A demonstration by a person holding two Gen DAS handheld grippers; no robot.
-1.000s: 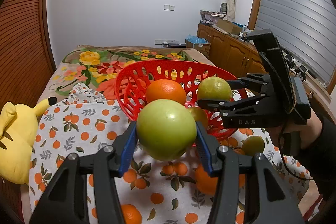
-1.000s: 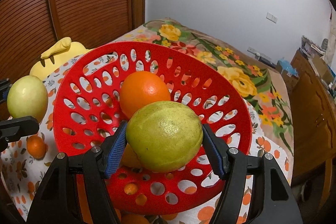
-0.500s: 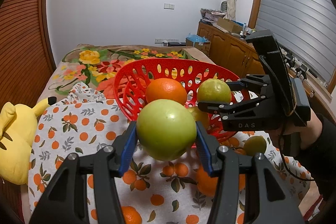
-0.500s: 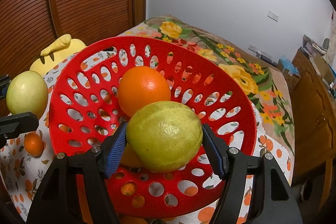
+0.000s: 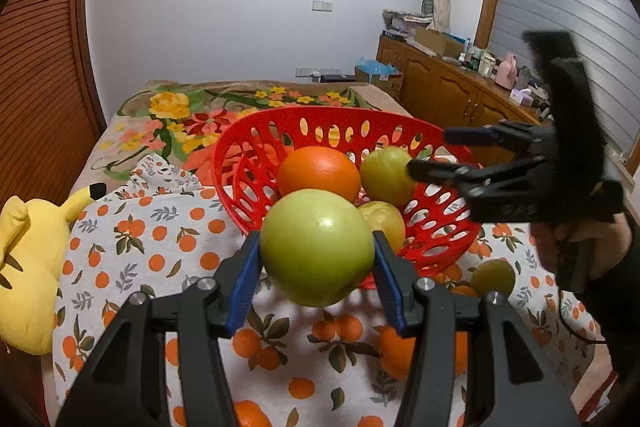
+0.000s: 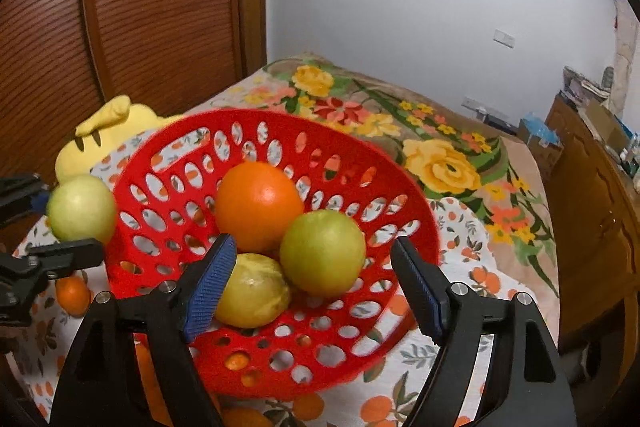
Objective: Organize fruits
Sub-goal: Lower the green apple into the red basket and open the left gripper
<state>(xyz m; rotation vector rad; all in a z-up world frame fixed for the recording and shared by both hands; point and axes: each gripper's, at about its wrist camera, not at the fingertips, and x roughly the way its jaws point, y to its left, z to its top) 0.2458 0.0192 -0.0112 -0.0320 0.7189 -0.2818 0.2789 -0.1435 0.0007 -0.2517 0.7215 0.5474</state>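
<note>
My left hand-held gripper (image 5: 316, 279) is pinching a green fruit (image 5: 318, 247) between its blue pads, held up in the air just short of the near rim of the red basket (image 5: 256, 131). I keep it lifted so it can pass over that rim rather than knock against it.

My right hand-held gripper (image 6: 310, 283) stands spread wide over the basket, with nothing between its pads. Below and just ahead of it a second green fruit (image 6: 322, 253) rests in the bowl, leaning against the orange (image 6: 259, 207) and the yellow fruit (image 6: 252, 291). The three sit huddled toward the low middle because the basket walls slope inward, which I judge will steer any new fruit into the same cluster.

The basket rests on a cloth (image 5: 132, 247) printed with oranges, spread over a bed with a floral cover (image 5: 168, 119). A small green fruit (image 5: 492, 277) and at least one real orange (image 5: 394, 351) lie loose on the cloth near the basket, so I judge the sorting is partway done. The printed oranges make the real ones harder to pick out.

My next move, I think, is to carry the left fruit over the rim and lower it into a gap, once the right gripper is clear of the path. Dropped from height, it could bounce or roll out. A yellow plush toy (image 5: 28, 267) lies at the left edge, well apart.
</note>
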